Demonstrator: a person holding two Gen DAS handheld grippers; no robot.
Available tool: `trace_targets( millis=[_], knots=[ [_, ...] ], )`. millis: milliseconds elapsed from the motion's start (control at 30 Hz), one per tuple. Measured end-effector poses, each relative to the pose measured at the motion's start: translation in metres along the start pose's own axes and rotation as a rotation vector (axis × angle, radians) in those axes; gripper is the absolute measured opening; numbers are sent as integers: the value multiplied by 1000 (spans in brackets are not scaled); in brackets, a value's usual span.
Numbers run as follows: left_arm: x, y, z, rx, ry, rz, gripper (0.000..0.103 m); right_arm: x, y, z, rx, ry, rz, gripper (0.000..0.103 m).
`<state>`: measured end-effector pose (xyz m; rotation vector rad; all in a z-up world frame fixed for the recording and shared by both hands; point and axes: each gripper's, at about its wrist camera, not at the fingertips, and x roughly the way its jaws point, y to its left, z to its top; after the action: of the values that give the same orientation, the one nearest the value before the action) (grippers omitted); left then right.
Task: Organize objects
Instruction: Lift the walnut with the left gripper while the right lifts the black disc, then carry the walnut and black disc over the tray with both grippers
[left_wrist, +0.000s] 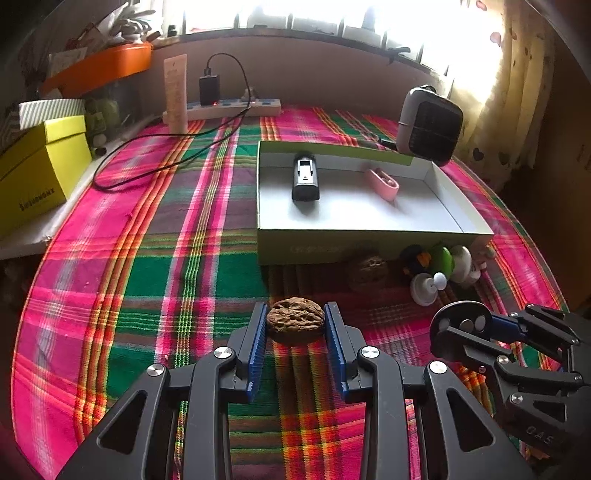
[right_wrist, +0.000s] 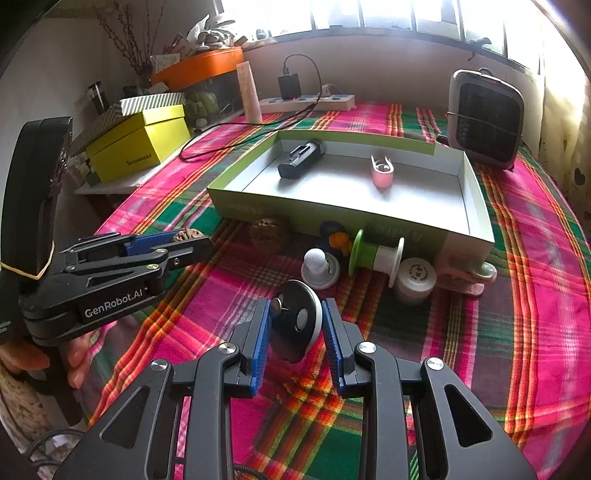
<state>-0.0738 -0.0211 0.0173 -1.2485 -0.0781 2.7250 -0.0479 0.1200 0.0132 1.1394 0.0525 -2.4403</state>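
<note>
Left gripper (left_wrist: 295, 325) clamps a walnut (left_wrist: 295, 320); right gripper (right_wrist: 295, 325) clamps a black disc (right_wrist: 297, 319) (shallow box (right_wrist: 332, 214) at twelve o'clock).

On my left gripper (right_wrist: 192, 240) I read "GenRobot.AI" in white along its side. The yellow box (right_wrist: 140, 146) carries dark lettering too small to read.

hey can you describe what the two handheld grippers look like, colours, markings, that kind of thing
Both the left gripper and the right gripper are matte black, with angular linkage arms, triangular cut-outs and round silver screw heads at the joints. Their fingers carry ribbed blue pads. Seen from the right wrist, the left one bears white "GenRobot.AI" lettering on its side, and a yellow rubber band loops around its black handle.
</note>
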Motion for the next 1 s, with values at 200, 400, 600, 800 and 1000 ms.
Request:
trace_targets(
  millis=[200, 400, 600, 800, 1000],
  knots=[
    [-4, -3, 3, 5, -8, -5, 28, -5, -2, 4, 4, -13, 3, 29],
    [-9, -6, 10, 8, -25, -13, 28, -11, -3, 11, 3, -33, 1, 29],
    [-10, -8, 19, 9, -36, -20, 28, -14, -7, 20, 7, -47, -4, 29],
    [-6, -13, 30, 17, -37, -28, 29, -14, -14, 29, 20, -57, -13, 29],
    [0, -19, 44, 27, -42, -33, 28, -14, -28, 46, 33, -78, -35, 29]
  ],
)
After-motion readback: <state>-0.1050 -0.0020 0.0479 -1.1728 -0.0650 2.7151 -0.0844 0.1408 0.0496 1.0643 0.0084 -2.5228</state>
